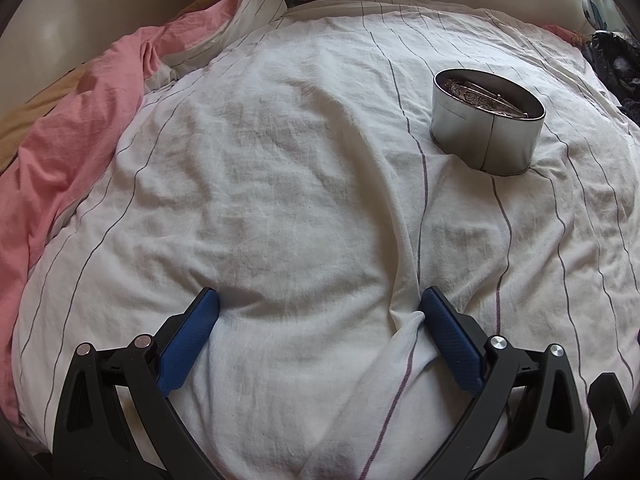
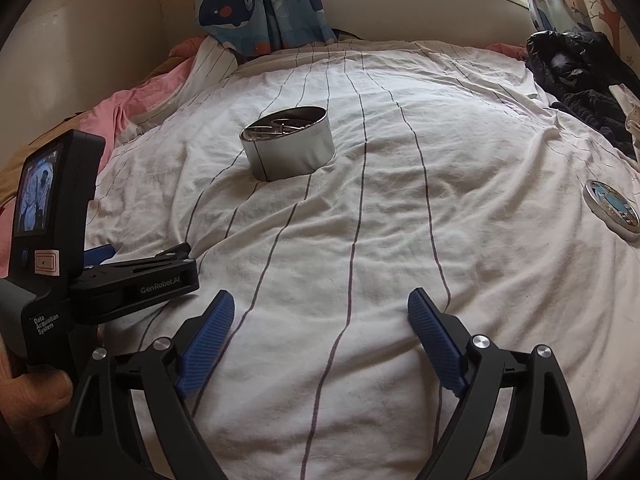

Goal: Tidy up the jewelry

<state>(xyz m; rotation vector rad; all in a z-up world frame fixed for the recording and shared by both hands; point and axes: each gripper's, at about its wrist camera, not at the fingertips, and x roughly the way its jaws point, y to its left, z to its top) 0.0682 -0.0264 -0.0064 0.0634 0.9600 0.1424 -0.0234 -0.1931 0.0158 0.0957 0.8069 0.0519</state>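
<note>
The shiny stuff inside the round tin [image 1: 486, 120] is looking jumbled, and the tin's wall is hiding most of it. From the right wrist view it is too small to tell what the pieces are. The picture's right edge is cutting off part of the tin lid [image 2: 612, 210]. The dark pile [image 2: 580, 76] is running off the side too. The left gripper's body [image 2: 56, 248] is covering the bed behind it, and its tiny screen is too blurry to read.

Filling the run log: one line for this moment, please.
left hand-held gripper open, empty | right hand-held gripper open, empty | tin uncovered on bed | lid apart
</note>
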